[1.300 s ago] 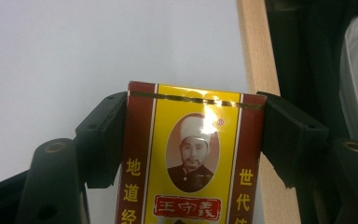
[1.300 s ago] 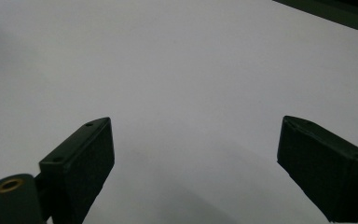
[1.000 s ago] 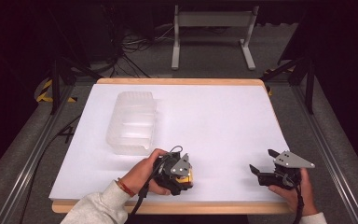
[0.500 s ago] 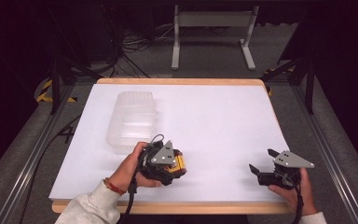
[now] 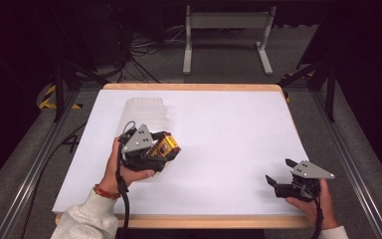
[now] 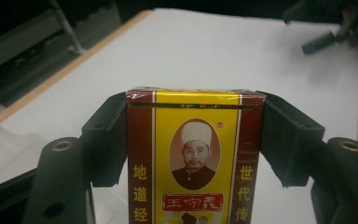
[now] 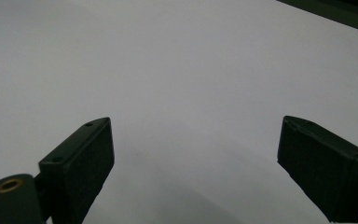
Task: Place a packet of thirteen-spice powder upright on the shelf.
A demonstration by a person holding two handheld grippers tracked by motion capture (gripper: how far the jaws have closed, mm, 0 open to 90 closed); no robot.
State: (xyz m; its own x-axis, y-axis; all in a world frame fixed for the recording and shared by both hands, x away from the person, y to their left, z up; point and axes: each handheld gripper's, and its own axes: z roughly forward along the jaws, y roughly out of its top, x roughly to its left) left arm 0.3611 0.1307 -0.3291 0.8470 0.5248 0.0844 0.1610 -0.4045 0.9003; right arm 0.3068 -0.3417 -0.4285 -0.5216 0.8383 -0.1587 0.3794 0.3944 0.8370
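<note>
A white-covered surface (image 5: 219,149) is seen from above, with a person's two hands entering from the near edge, each holding a black gripper. Compared with a second ago, the left gripper (image 5: 166,149) has been lifted off the surface and carried away from the near edge toward a clear plastic container (image 5: 144,117) lying at the far left; it is now held in the air just in front of that container. A small box (image 6: 195,154) is clamped between its jaws, which press against both narrow sides. This lift suggests that the box has been picked up securely and is being moved, possibly toward the container, though the destination cannot be told. The box is rectangular, with a yellow front, dark red side bands carrying yellow Chinese characters, an oval printed portrait, and a red label below it. The right gripper (image 5: 278,185) has stayed resting near the front right corner of the surface, with its jaws spread apart and nothing between them.
</note>
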